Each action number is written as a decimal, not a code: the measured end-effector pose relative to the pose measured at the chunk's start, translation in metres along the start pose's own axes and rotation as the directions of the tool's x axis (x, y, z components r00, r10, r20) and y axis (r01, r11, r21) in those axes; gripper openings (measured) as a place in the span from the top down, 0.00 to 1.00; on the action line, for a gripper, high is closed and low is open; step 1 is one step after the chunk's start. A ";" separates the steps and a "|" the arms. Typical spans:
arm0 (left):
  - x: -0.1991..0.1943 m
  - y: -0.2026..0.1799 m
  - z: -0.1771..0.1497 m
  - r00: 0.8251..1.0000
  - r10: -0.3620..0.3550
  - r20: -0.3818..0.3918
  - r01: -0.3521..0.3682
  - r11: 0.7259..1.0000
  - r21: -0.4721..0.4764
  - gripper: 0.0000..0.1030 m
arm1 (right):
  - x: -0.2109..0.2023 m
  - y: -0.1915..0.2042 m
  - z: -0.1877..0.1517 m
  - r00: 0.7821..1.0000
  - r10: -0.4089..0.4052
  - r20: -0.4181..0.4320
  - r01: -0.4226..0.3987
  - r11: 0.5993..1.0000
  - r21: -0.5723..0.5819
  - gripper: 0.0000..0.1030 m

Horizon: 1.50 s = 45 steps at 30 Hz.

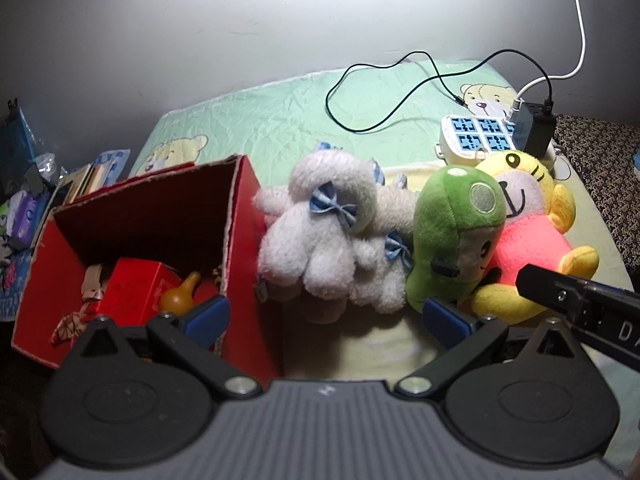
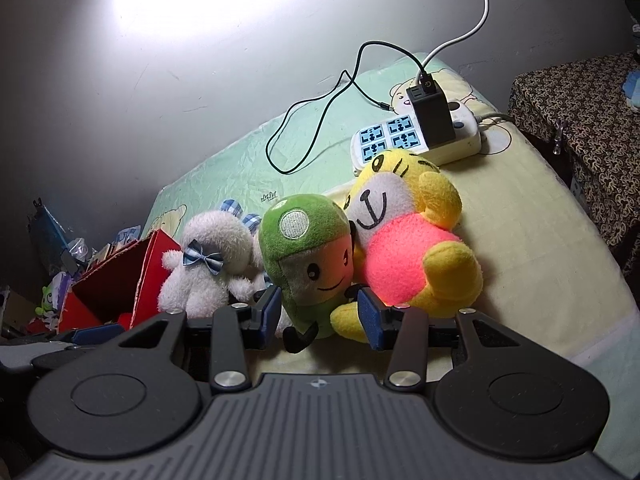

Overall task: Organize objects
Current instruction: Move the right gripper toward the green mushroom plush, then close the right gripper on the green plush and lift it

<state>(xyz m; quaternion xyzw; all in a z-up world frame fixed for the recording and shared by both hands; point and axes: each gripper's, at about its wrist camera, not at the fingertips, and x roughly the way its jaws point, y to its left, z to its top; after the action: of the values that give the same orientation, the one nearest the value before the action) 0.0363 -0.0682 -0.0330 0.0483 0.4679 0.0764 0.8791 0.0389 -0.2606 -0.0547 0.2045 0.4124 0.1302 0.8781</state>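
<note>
Plush toys (image 2: 320,256) on bedsheet (image 2: 532,216), grey wall (image 2: 160,92) behind.

White plush (image 1: 320,240), green plush (image 1: 452,236) and yellow plush (image 1: 532,240) lie touching mid-bed; open red box (image 1: 240,240), seemingly part-filled, at its left edge.

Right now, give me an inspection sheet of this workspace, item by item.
Surface: bed with a green bear-print sheet.
Job's things: white plush, green plush and yellow plush lie in a row; open red box to their left holds a smaller red box.
Clutter: books and packets left of the red box.
Grippers: left gripper open before the white plush; right gripper open around the green plush's base.
Cables: black cable looped on the sheet; white cable runs up the wall; both at the power strip.
Surroundings: grey wall, patterned cloth at right.
</note>
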 end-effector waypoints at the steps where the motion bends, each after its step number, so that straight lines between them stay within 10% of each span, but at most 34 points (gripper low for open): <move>1: 0.001 -0.002 0.001 1.000 -0.005 -0.003 0.005 1.000 0.009 0.01 | 0.000 -0.002 0.000 1.000 0.001 0.000 -0.001 1.000 0.007 0.55; 24: 0.022 -0.019 0.004 0.991 -0.128 -0.026 0.129 0.990 0.059 0.04 | 0.011 -0.010 0.009 0.994 0.105 0.008 -0.106 0.994 0.035 0.55; 36: 0.044 -0.029 -0.001 0.936 -0.351 0.013 0.346 0.929 0.129 0.33 | 0.042 -0.010 0.020 0.987 0.158 -0.035 -0.158 0.987 0.011 0.54; 45: 0.077 -0.039 0.009 0.919 -0.394 0.033 0.384 0.909 0.161 0.31 | 0.069 -0.014 0.027 0.982 0.175 -0.070 -0.178 0.983 -0.035 0.44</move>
<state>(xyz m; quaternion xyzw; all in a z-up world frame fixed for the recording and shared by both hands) 0.0896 -0.0928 -0.0969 0.0230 0.4438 -0.1374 0.8852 0.1037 -0.2521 -0.0923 0.2178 0.4189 0.2228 0.8529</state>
